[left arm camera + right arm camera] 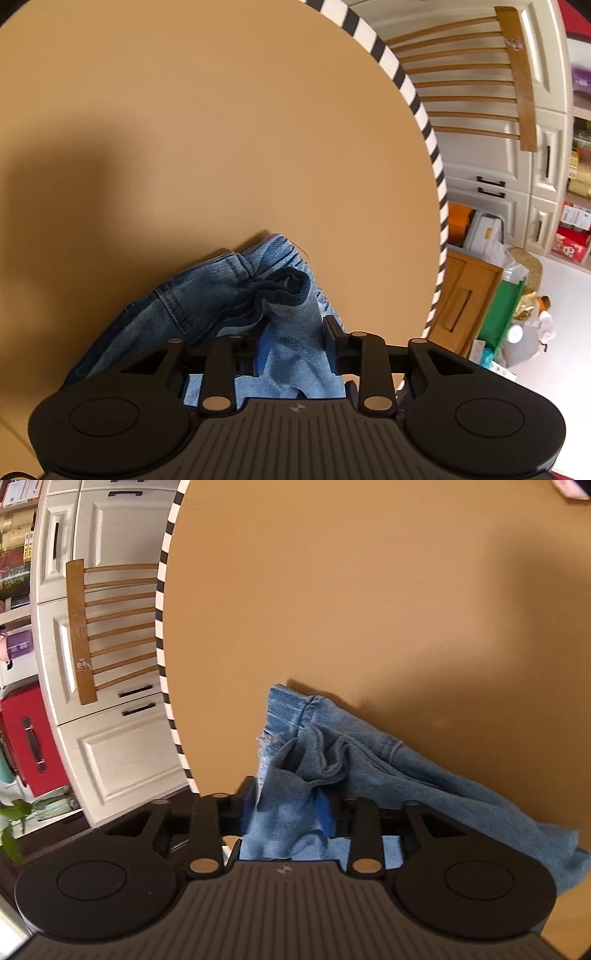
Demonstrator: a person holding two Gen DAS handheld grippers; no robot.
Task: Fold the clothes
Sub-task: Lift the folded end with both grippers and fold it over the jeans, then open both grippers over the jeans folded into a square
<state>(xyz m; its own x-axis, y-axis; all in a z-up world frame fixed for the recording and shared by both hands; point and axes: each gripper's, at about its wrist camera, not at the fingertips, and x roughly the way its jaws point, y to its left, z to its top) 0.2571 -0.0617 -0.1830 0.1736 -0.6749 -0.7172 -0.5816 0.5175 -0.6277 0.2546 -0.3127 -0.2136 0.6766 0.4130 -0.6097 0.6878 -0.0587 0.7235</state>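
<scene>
Denim jeans (236, 295) bunched between both tongs, left tongs (295, 349) and right tongs (286, 808) parted, pads loose around cloth. Beyond, tan round tabletop (229, 122), striped black-and-white edge (424, 122). Farther off, wooden slatted chair (517, 77), cream cabinet doors (122, 746), red case (29, 734).

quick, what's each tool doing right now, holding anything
Left tool: open, jeans lie loose between its fingers, not gripped.
Right tool: open, the jeans bunched between its fingers, not clamped.
</scene>
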